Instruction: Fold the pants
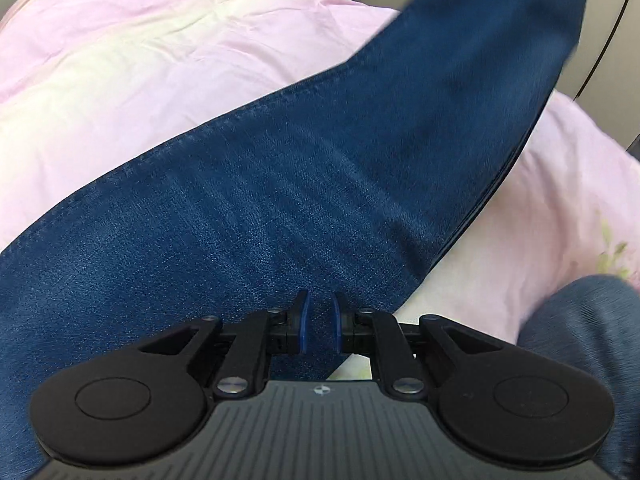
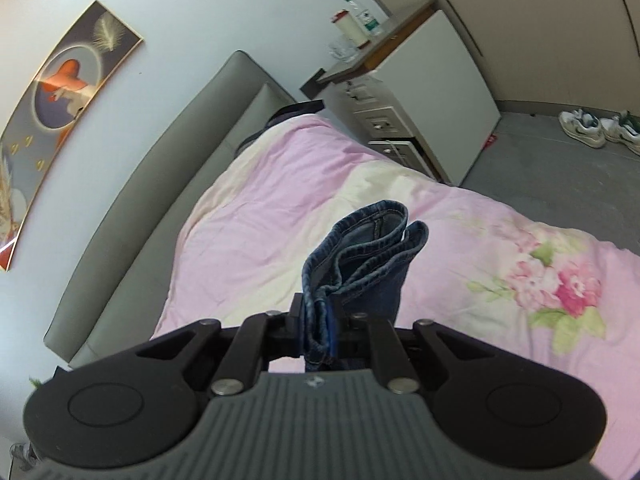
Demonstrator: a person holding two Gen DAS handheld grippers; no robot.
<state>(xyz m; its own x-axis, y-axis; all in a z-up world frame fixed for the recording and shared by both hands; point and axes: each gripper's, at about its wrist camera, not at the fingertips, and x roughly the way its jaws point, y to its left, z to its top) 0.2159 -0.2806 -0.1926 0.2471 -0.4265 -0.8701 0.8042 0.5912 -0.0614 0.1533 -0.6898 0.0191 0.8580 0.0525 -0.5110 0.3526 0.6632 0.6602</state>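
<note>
Left wrist view: left gripper angled steeply down over blue jeans, narrow gap between blue pads, denim showing in that gap, pinched at the near edge of the cloth. Jeans spread flat across the pink quilt of the bed, then rising off it as one long band toward the top right corner of the picture, blurred there. Bare quilt on both sides of the denim; floral print near the right edge of the bed.

Right wrist view: right gripper nearly shut, clamped on the bunched hems of the jeans, both leg ends stacked and sticking up past the fingertips, well above the quilt. Grey headboard along the far edge of the bed, framed picture on the wall above. White cabinet beside the far corner of the bed, with bottles on top; sneakers on the floor beyond.
</note>
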